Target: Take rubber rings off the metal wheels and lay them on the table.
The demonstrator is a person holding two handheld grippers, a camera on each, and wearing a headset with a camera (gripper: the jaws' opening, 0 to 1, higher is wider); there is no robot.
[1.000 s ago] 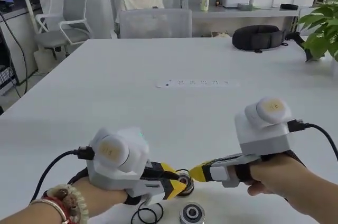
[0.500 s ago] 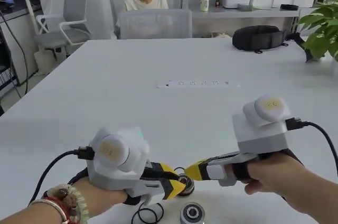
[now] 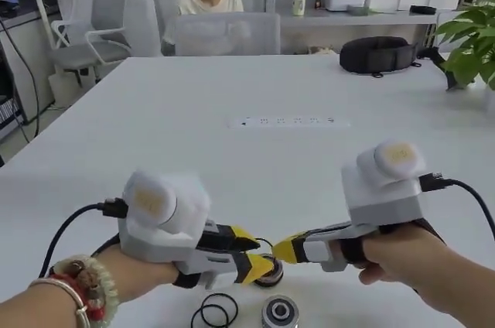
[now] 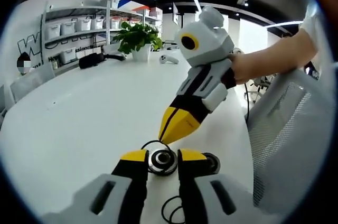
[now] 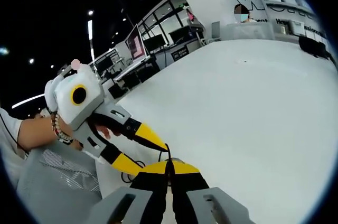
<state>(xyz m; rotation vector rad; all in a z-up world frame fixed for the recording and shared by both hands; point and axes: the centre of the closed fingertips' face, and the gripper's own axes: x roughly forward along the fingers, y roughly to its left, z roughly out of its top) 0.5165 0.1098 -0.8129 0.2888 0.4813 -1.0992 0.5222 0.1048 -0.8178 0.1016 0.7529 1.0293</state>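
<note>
My left gripper (image 3: 264,257) is shut on a small metal wheel (image 3: 272,272) just above the white table (image 3: 232,158). In the left gripper view the wheel (image 4: 162,163) sits between my yellow jaws. My right gripper (image 3: 277,249) meets it from the right, shut on a thin black rubber ring (image 4: 149,143) at the wheel's rim. From the right gripper view that ring (image 5: 167,154) runs as a taut black line up from my closed jaws. A second metal wheel (image 3: 280,313) stands on the table near the front edge. Two loose black rings (image 3: 216,312) lie to its left.
A white power strip (image 3: 288,121) lies mid-table. A black bag (image 3: 379,55) rests at the far right, beside a green plant (image 3: 472,34). A person sits behind a laptop (image 3: 224,34) at the far edge, and a grey chair (image 3: 93,26) stands back left.
My left hand has rolled and shifted slightly left, still holding the wheel. My right gripper has stayed almost in place at the wheel's rim.
</note>
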